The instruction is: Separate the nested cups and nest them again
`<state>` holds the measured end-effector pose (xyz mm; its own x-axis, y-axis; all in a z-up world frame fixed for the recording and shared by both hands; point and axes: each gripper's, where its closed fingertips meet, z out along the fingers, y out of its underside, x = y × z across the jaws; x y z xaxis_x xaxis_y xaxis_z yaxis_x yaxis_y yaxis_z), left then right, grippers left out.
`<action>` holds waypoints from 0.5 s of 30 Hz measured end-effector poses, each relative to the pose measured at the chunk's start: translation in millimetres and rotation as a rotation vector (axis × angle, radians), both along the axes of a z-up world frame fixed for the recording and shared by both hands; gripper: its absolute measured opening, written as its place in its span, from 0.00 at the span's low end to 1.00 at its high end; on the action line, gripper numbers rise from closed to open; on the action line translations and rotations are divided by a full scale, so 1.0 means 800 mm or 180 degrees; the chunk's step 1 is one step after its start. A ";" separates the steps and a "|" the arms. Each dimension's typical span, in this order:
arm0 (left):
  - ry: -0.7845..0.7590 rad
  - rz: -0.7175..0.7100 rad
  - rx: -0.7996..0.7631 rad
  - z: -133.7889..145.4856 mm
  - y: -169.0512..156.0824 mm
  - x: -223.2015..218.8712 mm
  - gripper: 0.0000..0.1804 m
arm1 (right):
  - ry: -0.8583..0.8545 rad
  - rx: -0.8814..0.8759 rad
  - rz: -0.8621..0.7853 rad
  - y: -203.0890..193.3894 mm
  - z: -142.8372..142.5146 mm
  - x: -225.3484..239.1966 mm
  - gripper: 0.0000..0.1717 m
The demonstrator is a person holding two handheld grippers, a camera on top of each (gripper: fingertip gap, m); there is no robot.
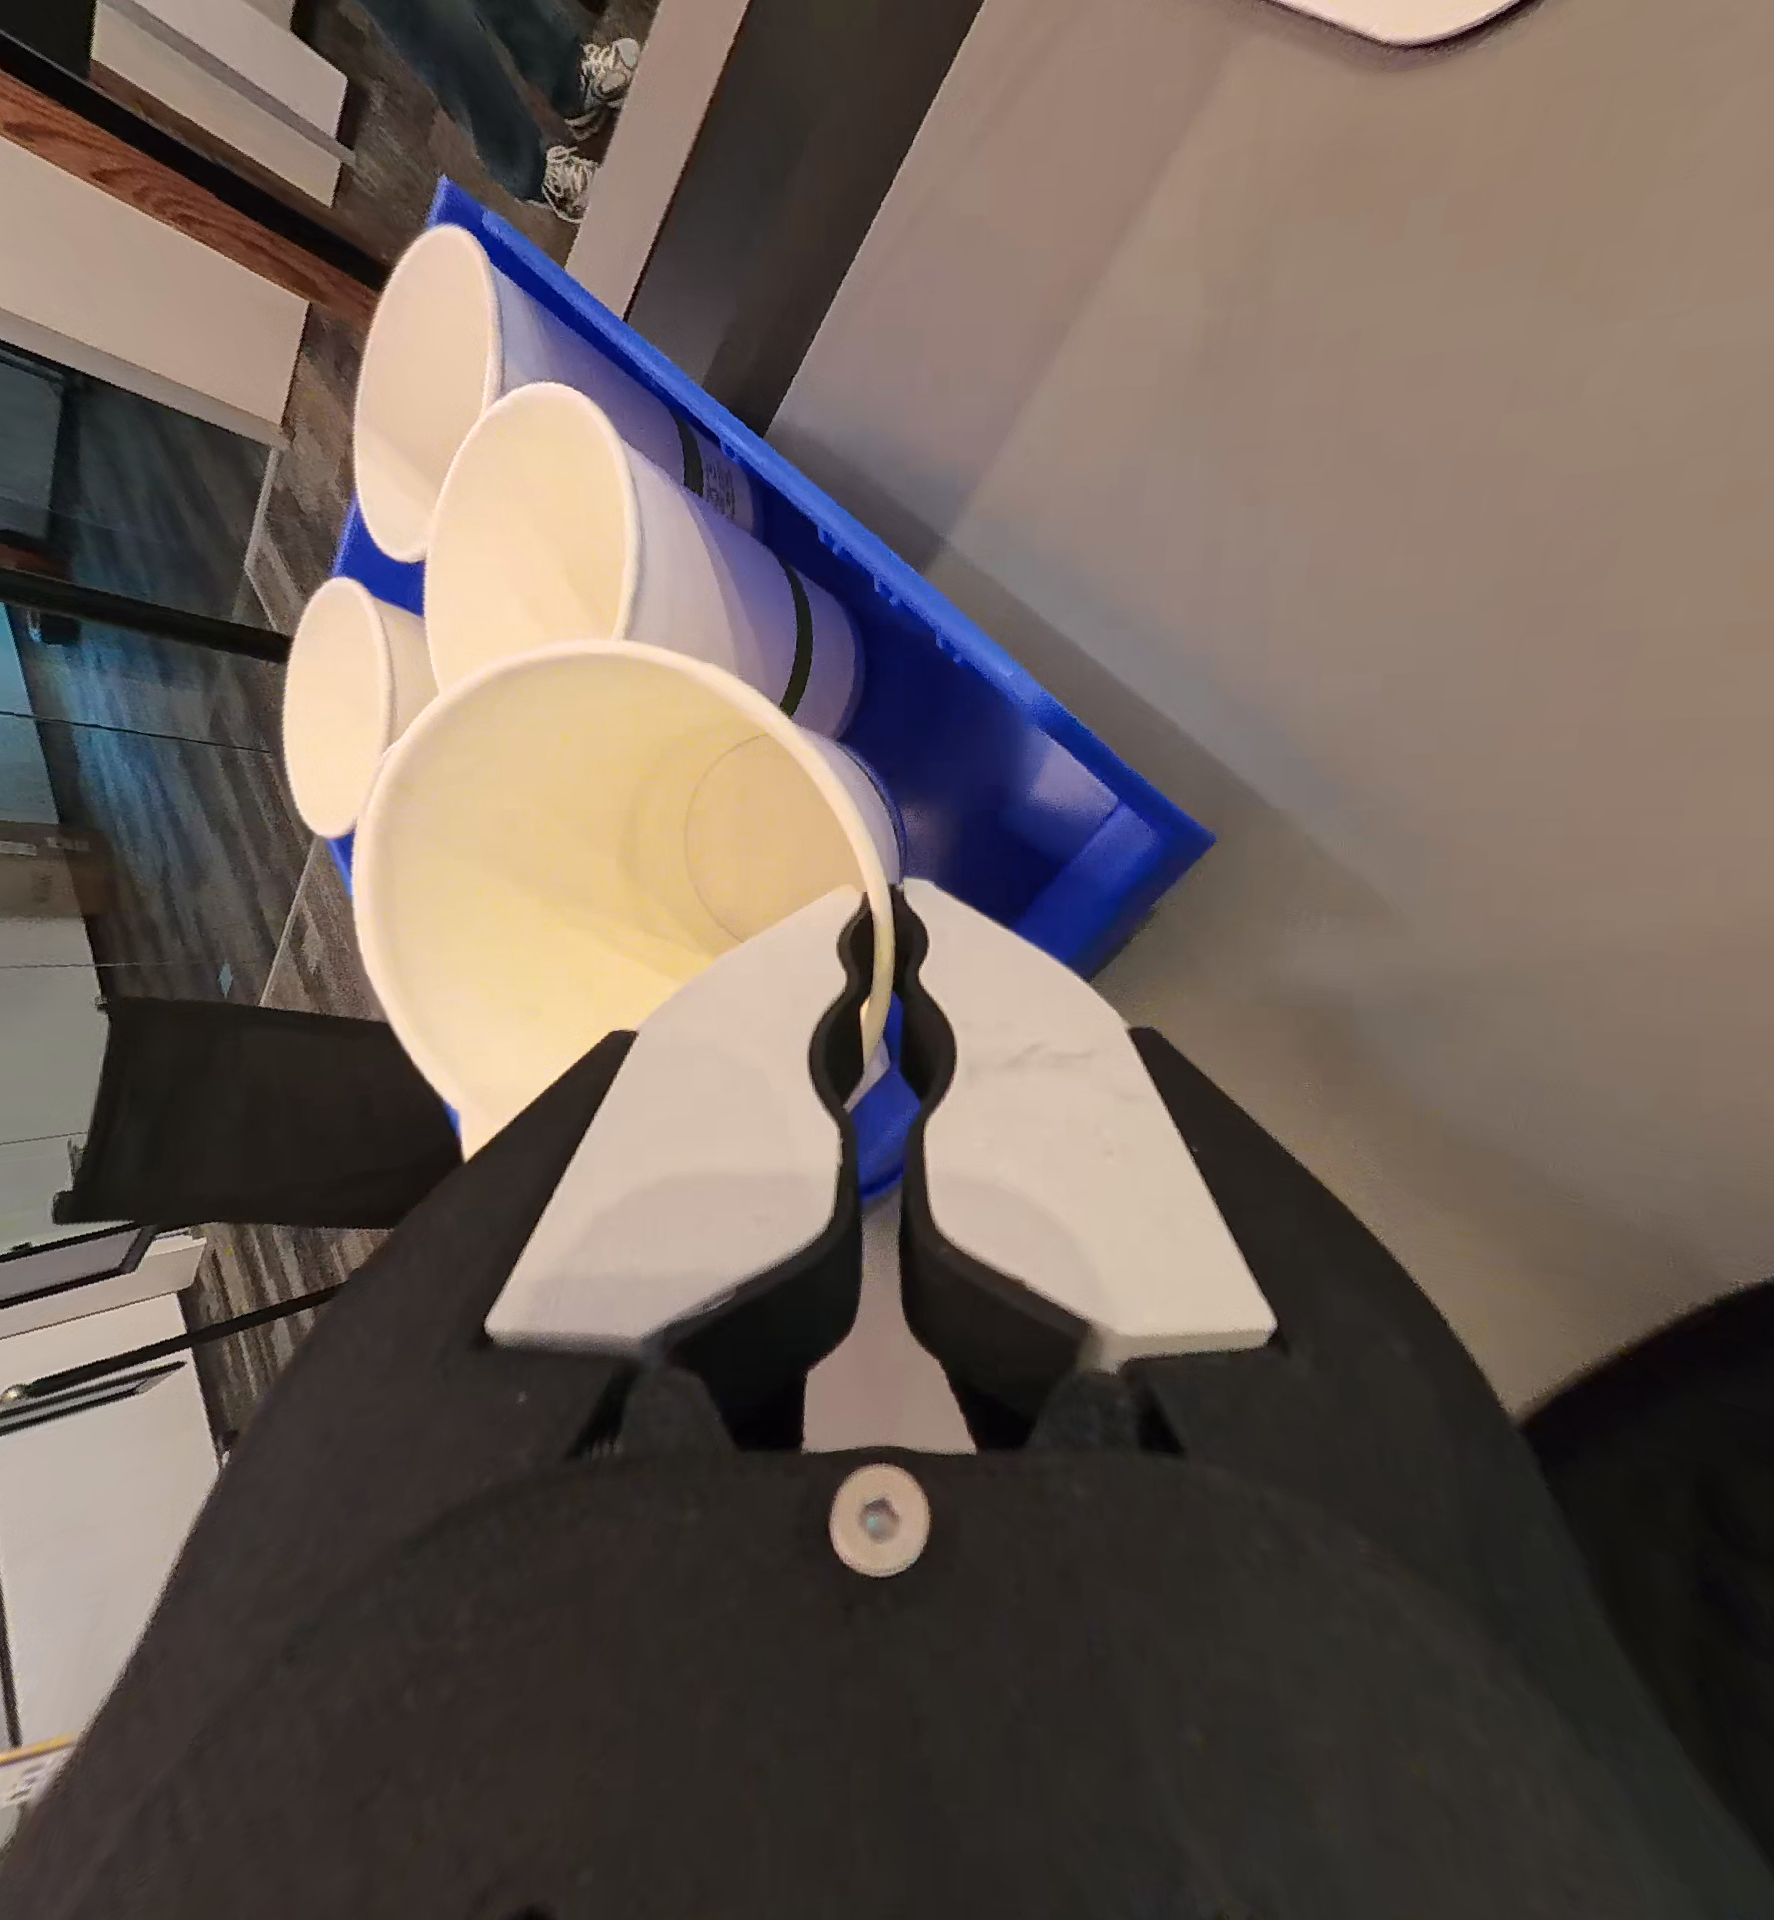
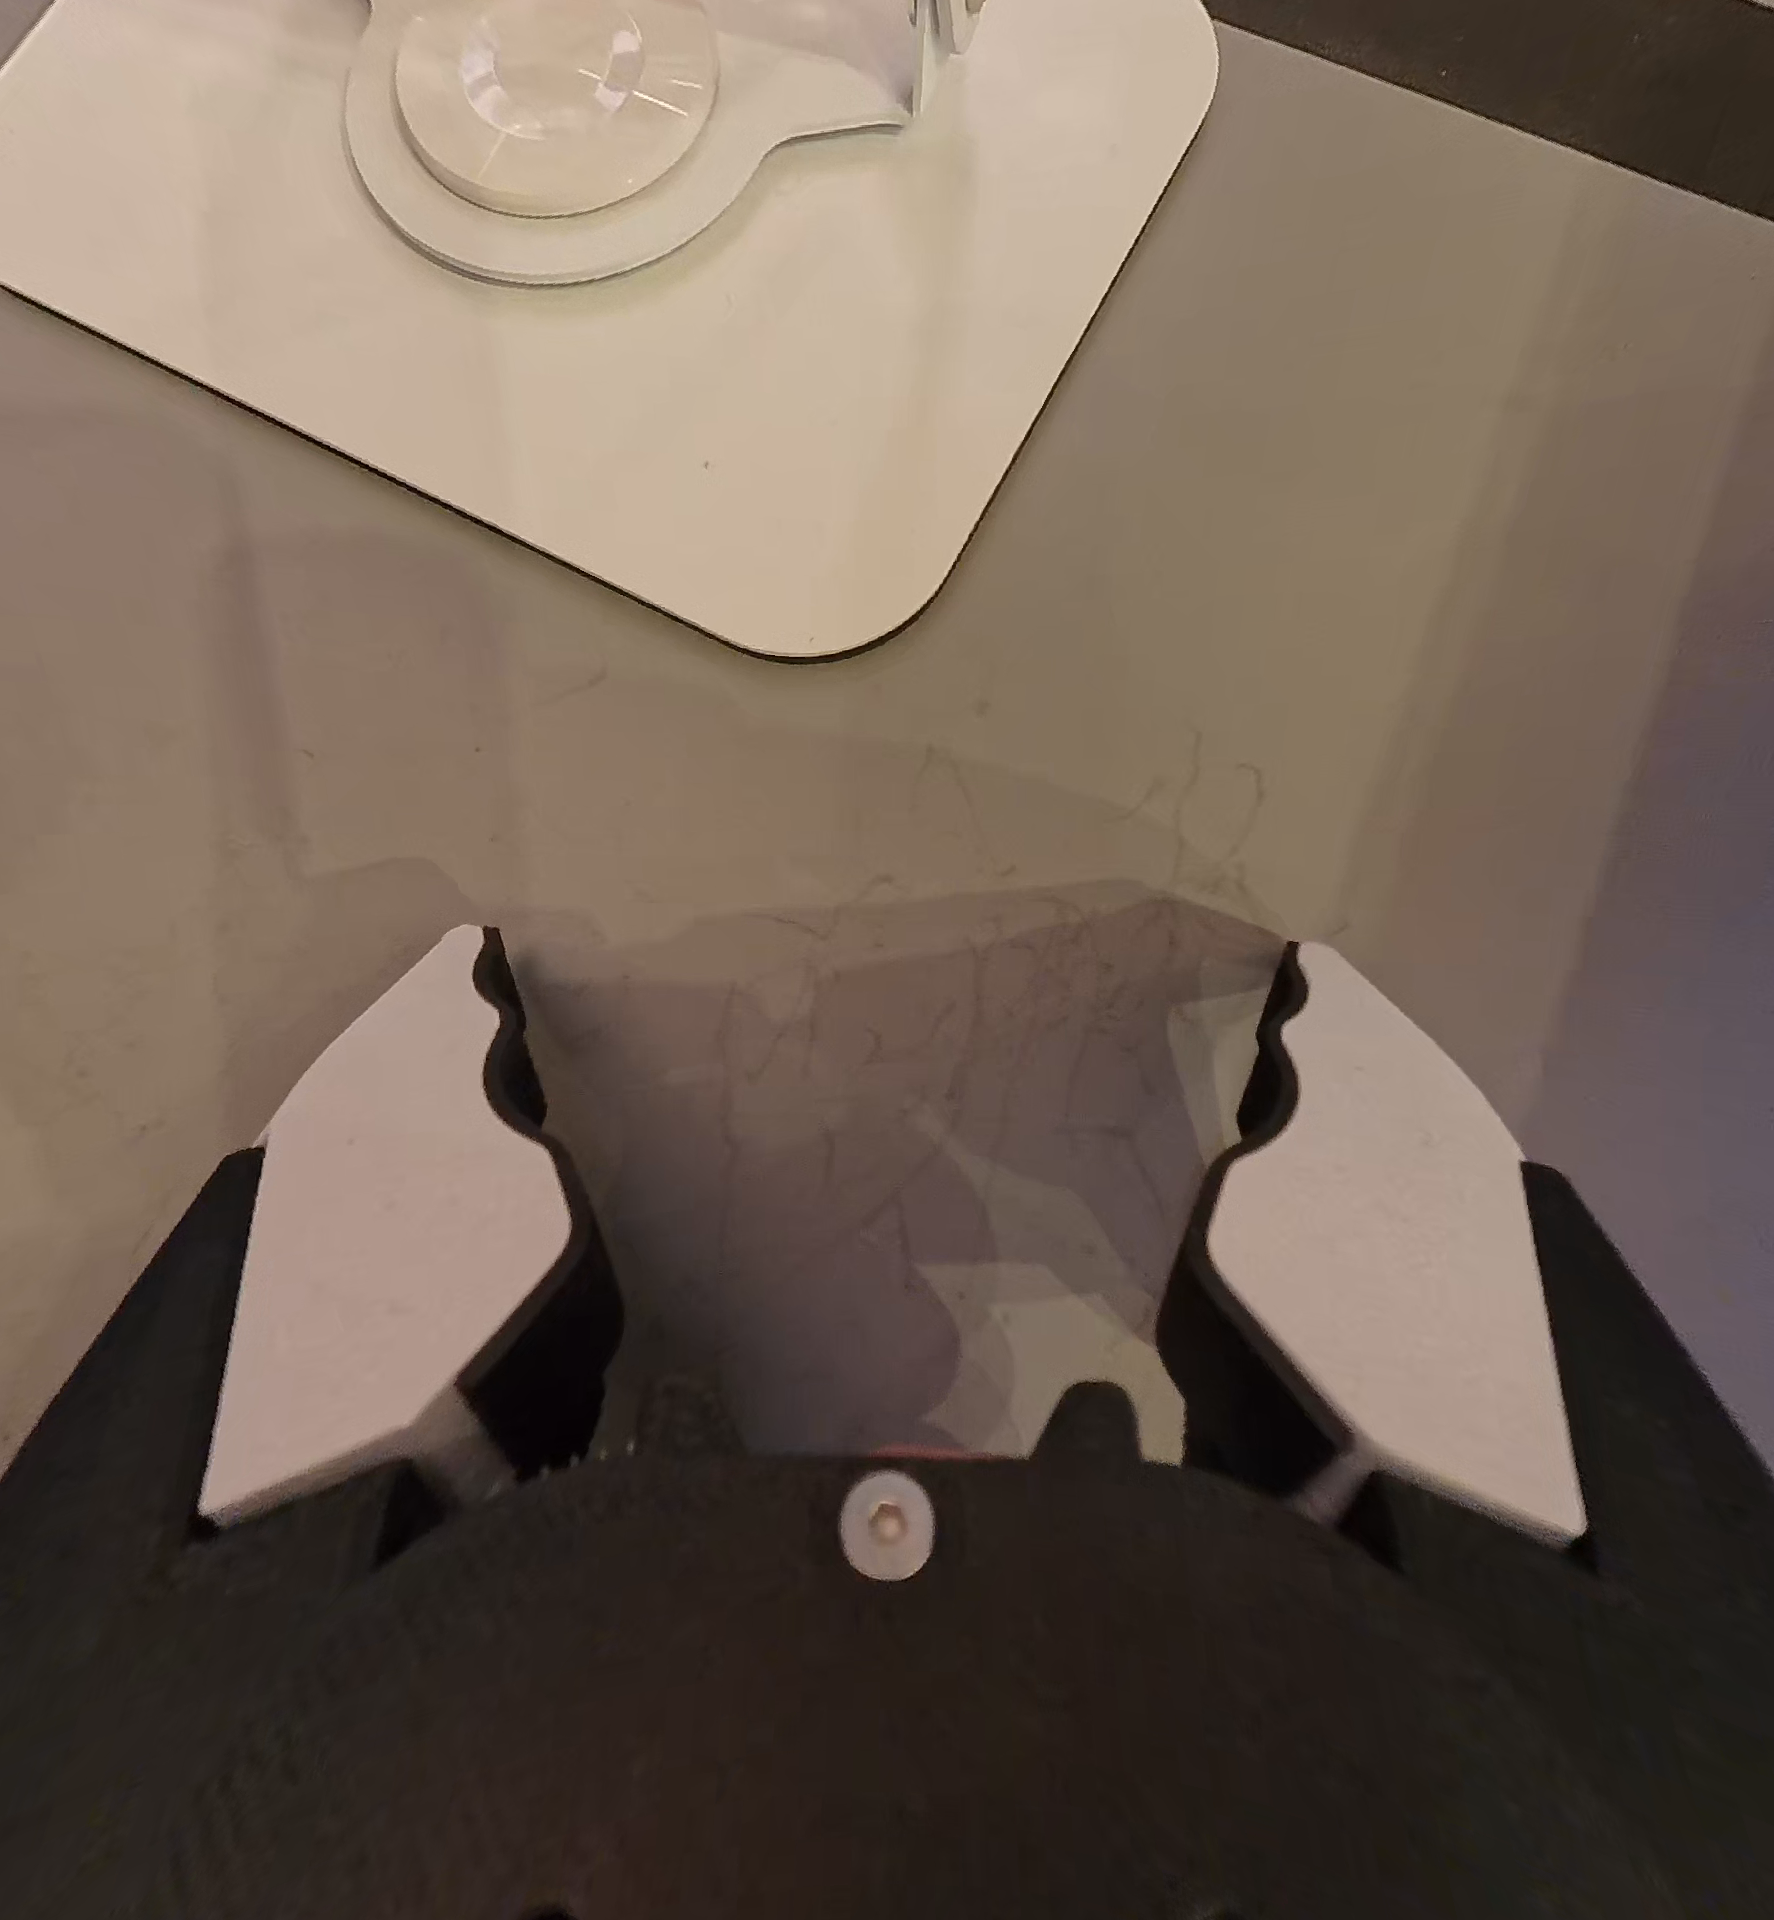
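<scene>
Your left tool (image 1: 888,914) is pinching the rim and wall of the nearest cup (image 1: 592,883): one finger sits inside the mouth, the other outside, and the pads press the thin paper between them. That cup stands in the blue tray (image 1: 976,727) at the tray's near end, with three more cups (image 1: 540,530) behind it toward the far end. The tray lies along the left edge of the desk (image 1: 1382,520). Whether the cup you hold has another nested in it cannot be told from here.

Your right tool (image 2: 888,956) is spread wide over bare desk, holding nothing, with a white mat (image 2: 654,416) and a clear object on it near the far edge.

Expect these paper cups to be very light and soft-walled. The rolled rim is the stiffest part, so a pinch across it, as you have now, is probably the best place to hold; a hard squeeze lower on the wall would likely dent it or bend the mouth into an oval. Nested paper cups tend to stick by friction, so a straight pull may bring up the one below too. The free tool could steady the lower cup around its body, lightly. Being so light, the neighbours could tip if brushed.
</scene>
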<state>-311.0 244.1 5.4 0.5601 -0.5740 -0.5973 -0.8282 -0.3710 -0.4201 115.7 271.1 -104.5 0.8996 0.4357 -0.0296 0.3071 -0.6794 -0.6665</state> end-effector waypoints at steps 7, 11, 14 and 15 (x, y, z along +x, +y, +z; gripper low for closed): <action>-0.0171 -0.0079 0.0127 0.054 -0.041 0.018 0.01 | 0.0138 0.0146 0.0200 -0.023 0.014 -0.014 0.78; -0.0416 -0.0341 0.0074 0.080 -0.065 0.066 0.01 | 0.0297 0.0456 0.0591 -0.047 0.059 -0.048 0.78; -0.0571 -0.0630 -0.0010 0.092 -0.074 0.111 0.01 | 0.0546 0.0707 0.1035 -0.067 0.109 -0.088 0.75; -0.0610 -0.0732 -0.0050 0.095 -0.076 0.125 0.01 | 0.0606 0.0767 0.1177 -0.073 0.124 -0.100 0.75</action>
